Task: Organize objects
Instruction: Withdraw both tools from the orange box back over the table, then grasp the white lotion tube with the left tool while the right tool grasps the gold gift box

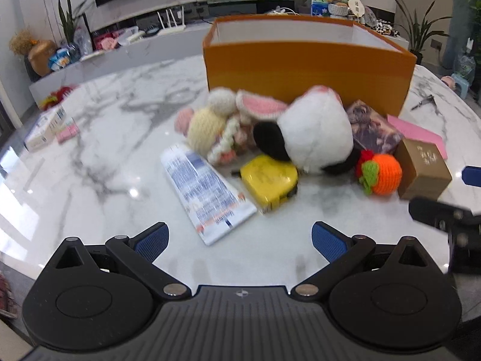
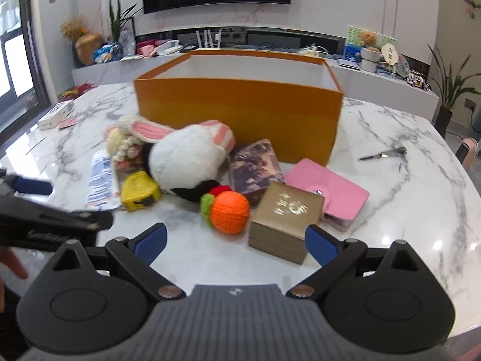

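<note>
Tabletop (image 2: pixel 405 204): white marble, carrying everything below.
Orange box (image 2: pixel 240 114): open-topped, at 12 o'clock of the pile, upright.
Plush toy (image 2: pixel 186 159): white and black, lying against the box's front wall; a crocheted bunny (image 1: pixel 210 126) sits at its 9 o'clock, touching it.
Pink wallet (image 2: pixel 333 192): flat, at 4 o'clock of the box corner.
Patterned box (image 2: pixel 255 168): between plush toy and wallet.
Gold box (image 2: pixel 285 219): just ahead of the right tool, at 1 o'clock.
Tube (image 1: pixel 207 192): flat, label blurred, possibly toothpaste.
Tape measure (image 1: pixel 270 180): yellow, beside the tube.
Knitted orange (image 2: pixel 230 212): touching the plush toy's black foot.
Left tool (image 1: pixel 240 239): spread wide, holding nothing.
Right tool (image 2: pixel 236 242): spread wide, holding nothing.
</note>
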Tool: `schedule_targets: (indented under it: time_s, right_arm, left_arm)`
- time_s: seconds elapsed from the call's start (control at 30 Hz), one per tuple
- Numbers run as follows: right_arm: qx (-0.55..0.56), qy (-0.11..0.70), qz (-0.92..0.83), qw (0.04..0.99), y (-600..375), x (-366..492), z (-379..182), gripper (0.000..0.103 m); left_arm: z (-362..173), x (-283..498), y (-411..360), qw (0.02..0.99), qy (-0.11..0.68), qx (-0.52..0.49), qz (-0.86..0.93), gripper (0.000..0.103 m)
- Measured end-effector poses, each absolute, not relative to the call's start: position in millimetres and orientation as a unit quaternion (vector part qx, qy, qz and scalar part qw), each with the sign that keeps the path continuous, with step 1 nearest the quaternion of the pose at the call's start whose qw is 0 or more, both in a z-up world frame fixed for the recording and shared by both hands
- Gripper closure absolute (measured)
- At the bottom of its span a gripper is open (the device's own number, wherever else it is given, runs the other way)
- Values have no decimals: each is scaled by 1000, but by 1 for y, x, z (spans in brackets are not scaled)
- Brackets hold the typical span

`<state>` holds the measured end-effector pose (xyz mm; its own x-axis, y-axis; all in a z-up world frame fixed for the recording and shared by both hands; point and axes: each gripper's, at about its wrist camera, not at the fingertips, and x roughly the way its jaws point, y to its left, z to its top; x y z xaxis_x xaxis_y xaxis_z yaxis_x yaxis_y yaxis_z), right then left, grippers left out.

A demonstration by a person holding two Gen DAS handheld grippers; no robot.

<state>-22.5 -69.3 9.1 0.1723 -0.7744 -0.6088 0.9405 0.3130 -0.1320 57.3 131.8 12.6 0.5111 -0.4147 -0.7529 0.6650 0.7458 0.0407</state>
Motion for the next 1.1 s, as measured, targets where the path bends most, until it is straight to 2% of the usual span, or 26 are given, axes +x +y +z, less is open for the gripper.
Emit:
schedule_targets:
  time_s: [0.17, 0.43, 0.6, 0.73, 1.0, 1.1]
  right_arm:
    - [141, 300, -573, 750, -78, -33, 1, 5]
    - [138, 298, -558, 762, -91, -28, -2, 4]
    - [139, 288, -560, 764, -92, -32, 3, 3]
    - [153, 270, -563, 766, -95, -37, 8, 3]
    - [162, 266, -556, 771, -93, -40, 11, 3]
    - [162, 269, -553, 772, -93, -39, 10, 3]
  left_arm:
    - [0, 63, 140, 850, 389, 135, -328, 0]
    - [-2, 76, 125, 856, 348, 143, -354, 0]
    - [5, 118, 149, 870, 364, 31, -332, 0]
    - [-4, 138, 149, 854, 403, -18, -328, 0]
    - [-17, 147, 147, 869, 414, -26, -268, 0]
    - [-19, 151, 146, 880, 410, 10, -238, 0]
